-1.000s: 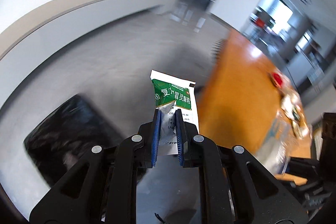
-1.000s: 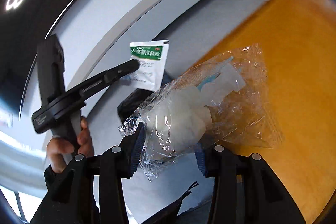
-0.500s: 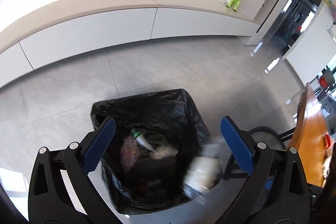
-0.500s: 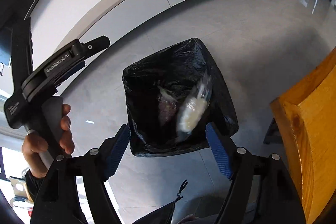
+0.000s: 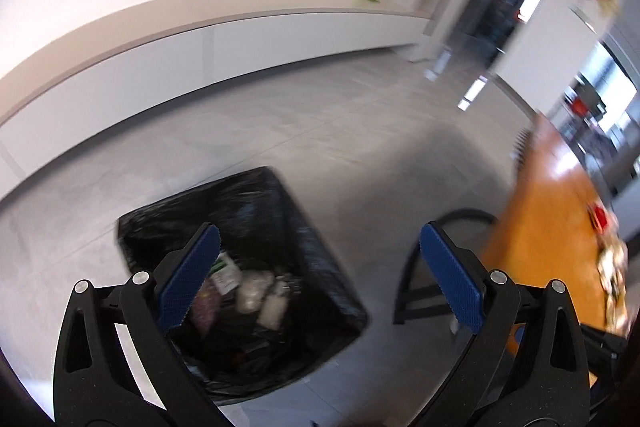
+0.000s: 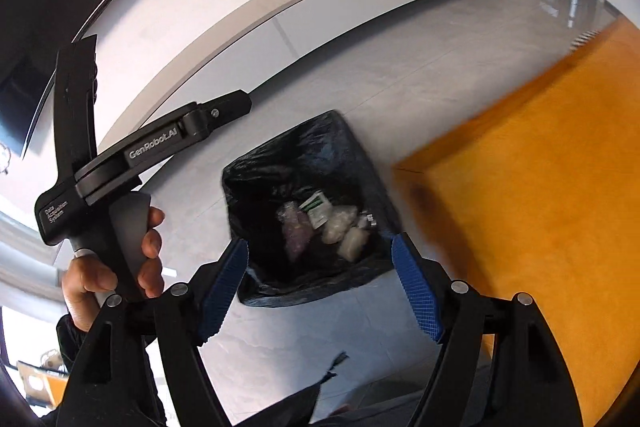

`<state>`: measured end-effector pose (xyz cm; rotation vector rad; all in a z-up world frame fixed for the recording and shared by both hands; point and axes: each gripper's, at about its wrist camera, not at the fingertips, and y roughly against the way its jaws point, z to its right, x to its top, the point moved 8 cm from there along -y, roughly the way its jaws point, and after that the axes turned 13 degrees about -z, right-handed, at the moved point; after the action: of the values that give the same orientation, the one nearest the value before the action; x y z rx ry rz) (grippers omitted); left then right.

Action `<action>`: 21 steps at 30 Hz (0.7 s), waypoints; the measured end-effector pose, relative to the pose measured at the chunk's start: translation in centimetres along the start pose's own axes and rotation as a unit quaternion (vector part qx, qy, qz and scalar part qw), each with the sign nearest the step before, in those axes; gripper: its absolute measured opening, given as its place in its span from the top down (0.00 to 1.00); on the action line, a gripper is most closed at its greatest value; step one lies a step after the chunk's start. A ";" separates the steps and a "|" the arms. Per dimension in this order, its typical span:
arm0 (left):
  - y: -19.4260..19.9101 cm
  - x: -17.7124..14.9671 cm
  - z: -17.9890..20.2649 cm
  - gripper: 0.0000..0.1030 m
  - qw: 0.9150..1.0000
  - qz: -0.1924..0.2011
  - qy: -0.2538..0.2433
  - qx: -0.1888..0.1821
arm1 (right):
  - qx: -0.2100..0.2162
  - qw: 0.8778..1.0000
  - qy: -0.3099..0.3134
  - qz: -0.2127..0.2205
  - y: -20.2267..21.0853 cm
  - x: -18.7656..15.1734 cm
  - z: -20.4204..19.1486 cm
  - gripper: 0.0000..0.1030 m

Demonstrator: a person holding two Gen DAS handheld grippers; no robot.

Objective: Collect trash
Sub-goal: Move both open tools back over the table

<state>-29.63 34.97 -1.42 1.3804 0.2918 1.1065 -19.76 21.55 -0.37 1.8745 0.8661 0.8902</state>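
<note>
A bin lined with a black bag (image 5: 256,195) stands on the grey floor below both grippers. Inside it lie a green-and-white sachet (image 5: 226,273), a clear plastic bag of white stuff (image 5: 260,293) and other trash. My left gripper (image 5: 320,279) is open wide above the bin's right side, with nothing between its blue pads. In the right wrist view the bin (image 6: 320,139) shows the sachet (image 6: 316,207) and the clear bag (image 6: 344,231). My right gripper (image 6: 320,291) hangs open and empty above it. The left gripper (image 6: 230,109) is at the left, held by a hand (image 6: 148,247).
An orange wooden table (image 5: 560,211) (image 6: 540,187) stands to the right of the bin, with a red item (image 5: 600,217) and wrappers (image 5: 612,267) on it. A black chair frame (image 5: 424,267) sits between bin and table. A low white cabinet (image 5: 240,43) runs along the far wall.
Both grippers opened and let go: the sachet left the left one, the clear bag left the right one. Both fell and now lie in the bin. The views have swung toward the table.
</note>
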 end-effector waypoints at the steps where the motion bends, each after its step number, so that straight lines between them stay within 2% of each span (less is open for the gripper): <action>1: 0.0 -0.1 1.6 0.06 1.000 -0.002 -0.014 -0.008 | -0.004 1.000 -0.008 0.006 0.6 -0.3 0.9 0.27; 5: -0.7 -0.5 9.0 0.06 0.996 -0.013 -0.082 -0.041 | -0.024 0.997 -0.066 0.036 4.8 -2.4 6.6 0.27; 8: -1.5 -1.2 15.2 0.06 0.988 -0.026 -0.136 -0.064 | -0.043 0.990 -0.118 0.064 8.3 -4.7 11.6 0.27; 10: -2.2 -1.9 19.9 0.06 0.980 -0.037 -0.176 -0.081 | -0.057 0.984 -0.150 0.082 10.4 -6.1 14.5 0.27; 12: -2.8 -2.7 23.8 0.06 0.972 -0.047 -0.209 -0.092 | -0.077 0.974 -0.188 0.102 13.0 -8.1 17.9 0.26; 14: -3.4 -3.6 27.4 0.06 0.964 -0.055 -0.239 -0.103 | -0.096 0.963 -0.221 0.121 15.3 -9.9 20.7 0.19; 15: -3.8 -4.3 30.1 0.06 0.957 -0.063 -0.261 -0.110 | -0.104 0.956 -0.239 0.133 16.7 -11.0 22.1 0.19; 17: -4.5 -5.1 33.0 0.06 0.949 -0.072 -0.284 -0.116 | -0.119 0.945 -0.266 0.148 18.7 -12.8 24.5 0.15; 20: -5.6 -6.7 38.4 0.06 0.933 -0.092 -0.323 -0.125 | -0.161 0.921 -0.311 0.172 22.2 -16.0 28.4 0.12; 21: -6.0 -7.4 40.2 0.06 0.928 -0.100 -0.335 -0.128 | -0.182 0.908 -0.330 0.181 23.4 -17.2 29.9 0.11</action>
<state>-0.93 5.28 0.03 1.3710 -0.2029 0.4368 1.58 -13.81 5.47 1.8368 -0.0656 0.5092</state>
